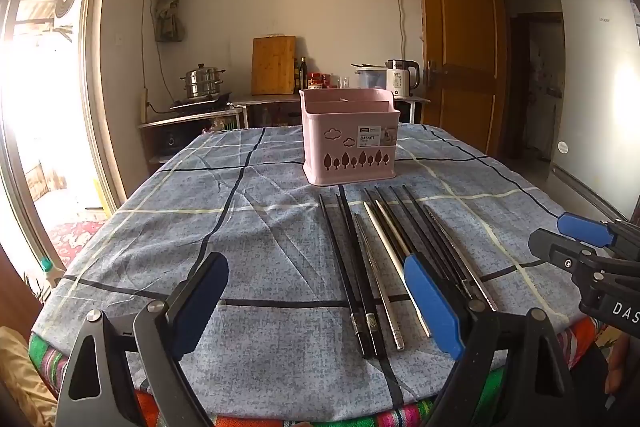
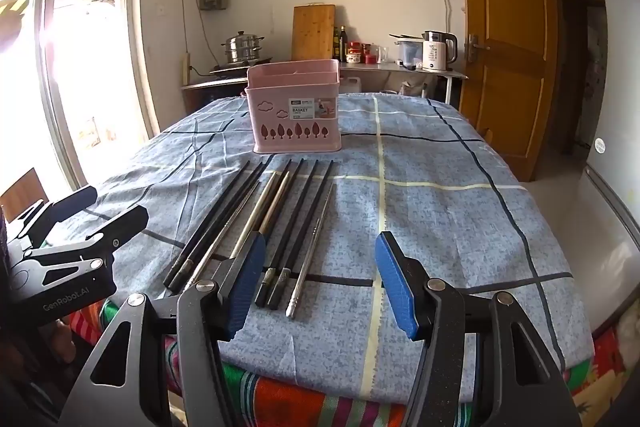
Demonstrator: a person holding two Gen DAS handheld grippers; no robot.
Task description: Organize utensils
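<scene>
Both grippers' fingers [image 1: 428,301] spread wide, holding nothing (chopsticks [image 2: 280,223] lie before the basket [image 2: 294,107]).

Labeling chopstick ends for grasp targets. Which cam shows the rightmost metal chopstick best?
Right wrist view: the rightmost metal chopstick lies unblocked, tip to ridged end. In the left wrist view the left claw's blue pad hides the near end of it.

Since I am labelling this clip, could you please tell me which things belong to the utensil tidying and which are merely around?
For the job: black and metal chopsticks, pink plastic basket.
Just around: wooden cutting board, steel steamer pot, white electric kettle.
</scene>
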